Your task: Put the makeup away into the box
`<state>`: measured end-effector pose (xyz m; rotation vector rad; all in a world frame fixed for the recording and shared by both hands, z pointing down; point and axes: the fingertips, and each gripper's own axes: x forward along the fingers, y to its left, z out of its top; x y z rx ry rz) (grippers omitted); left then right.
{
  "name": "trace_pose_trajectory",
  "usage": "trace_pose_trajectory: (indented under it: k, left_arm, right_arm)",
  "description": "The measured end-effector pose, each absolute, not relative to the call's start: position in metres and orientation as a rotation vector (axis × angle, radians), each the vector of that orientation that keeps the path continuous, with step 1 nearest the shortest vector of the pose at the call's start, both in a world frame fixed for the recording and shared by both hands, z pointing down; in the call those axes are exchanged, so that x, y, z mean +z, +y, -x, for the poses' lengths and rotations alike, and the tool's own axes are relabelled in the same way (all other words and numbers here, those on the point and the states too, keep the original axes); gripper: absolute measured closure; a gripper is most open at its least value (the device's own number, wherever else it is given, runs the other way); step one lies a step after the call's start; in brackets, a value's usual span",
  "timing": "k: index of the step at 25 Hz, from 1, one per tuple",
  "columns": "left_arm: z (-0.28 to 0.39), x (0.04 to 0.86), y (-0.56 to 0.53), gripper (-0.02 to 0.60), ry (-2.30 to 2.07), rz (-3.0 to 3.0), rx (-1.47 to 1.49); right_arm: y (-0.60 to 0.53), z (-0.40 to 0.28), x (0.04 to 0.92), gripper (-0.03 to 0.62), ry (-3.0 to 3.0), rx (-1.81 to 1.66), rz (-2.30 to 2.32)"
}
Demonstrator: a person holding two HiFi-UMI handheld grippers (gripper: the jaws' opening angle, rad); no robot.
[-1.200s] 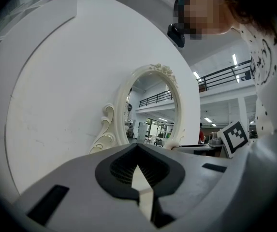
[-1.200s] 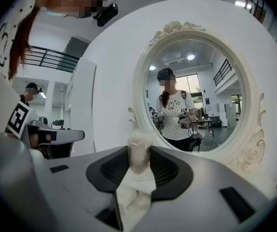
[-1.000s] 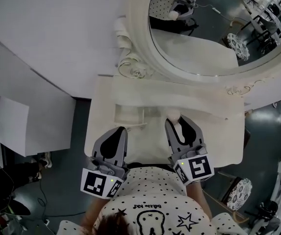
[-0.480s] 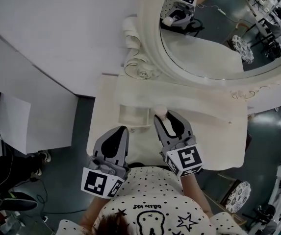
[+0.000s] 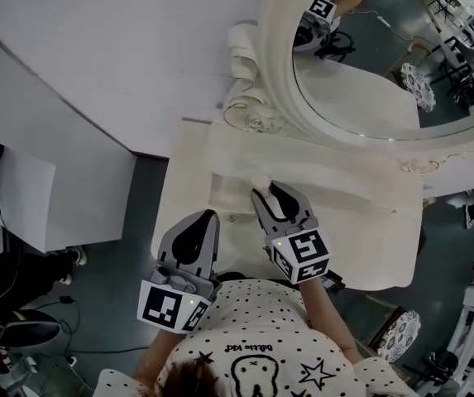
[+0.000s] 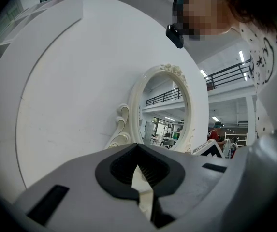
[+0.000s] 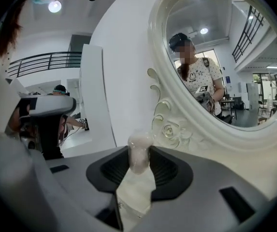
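Now we see the right tongs (image 5: 265, 193) clenched on a small pale makeup piece (image 5: 260, 184) at centre frame, above the cream tabletop (image 5: 361, 213). The piece's rounded end pokes out past the pads. In the right gripper view it stands upright between the two dark pads, and both press against it. Just left of the tips sits the pale box (image 5: 225, 198) on the tabletop. The left tongs (image 5: 206, 218) hang lower left of centre, closed with nothing between them. An ornate white mirror (image 5: 369, 64) fills the upper right.
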<state>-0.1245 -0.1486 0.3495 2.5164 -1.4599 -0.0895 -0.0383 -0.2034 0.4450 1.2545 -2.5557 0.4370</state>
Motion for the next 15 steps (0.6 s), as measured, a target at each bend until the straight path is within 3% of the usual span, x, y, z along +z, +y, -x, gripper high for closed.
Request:
trace_pose_trajectory:
  k: [15]
  left_arm:
    - [0.146,0.358,-0.156,0.586,-1.418,-2.522,-0.087]
  right_arm:
    - [-0.209,0.072,0.512,0.461,-2.426,0.499,-1.154]
